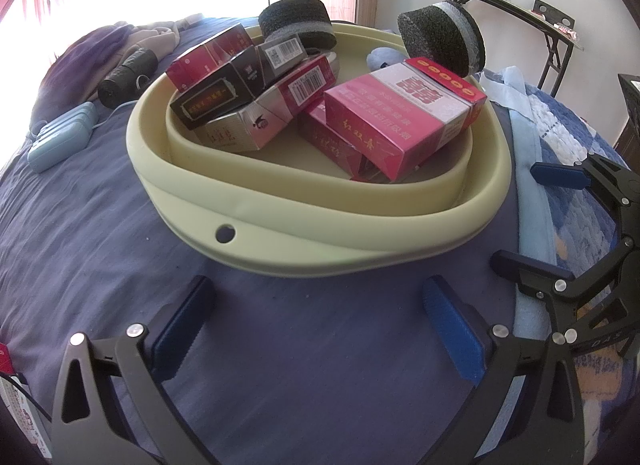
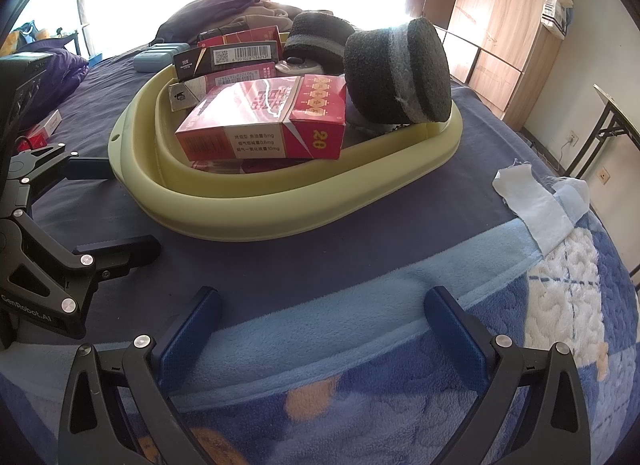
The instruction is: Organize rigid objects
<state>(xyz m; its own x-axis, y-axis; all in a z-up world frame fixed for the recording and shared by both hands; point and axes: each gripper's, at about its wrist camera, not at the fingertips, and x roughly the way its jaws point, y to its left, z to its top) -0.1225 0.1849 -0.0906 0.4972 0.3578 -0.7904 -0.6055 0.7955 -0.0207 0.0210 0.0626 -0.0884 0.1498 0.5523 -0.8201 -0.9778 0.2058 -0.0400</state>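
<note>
The gathering step looks largely done: the pale green basin (image 1: 280, 233) sits on the dark blue bedsheet (image 1: 100, 225) and already holds a heap of rigid things; a large pink carton (image 1: 404, 121) lies on top toward the near right, tilted over other red boxes, a black box (image 1: 218, 99) and a silver-and-red carton (image 1: 264, 117) are stacked to the left, and two dark foam pucks (image 1: 440, 39) perch at the far rim, the right-hand one leaning on edge; by my reading the task is either between picks or close to its end, since a red box (image 2: 44, 131) appears to lie outside the basin on the sheet at the left, and the next move would call for swinging a gripper out to it, squaring the fingers across its narrow sides and lifting it clear over the rim without knocking the leaning puck; the left gripper (image 1: 316, 329) hovers just short of the basin's near wall with its jaws spread wide, holding and touching nothing; the right gripper (image 2: 328, 329) hangs over the fleece blanket (image 2: 400, 385), jaws likewise wide apart and empty.
</note>
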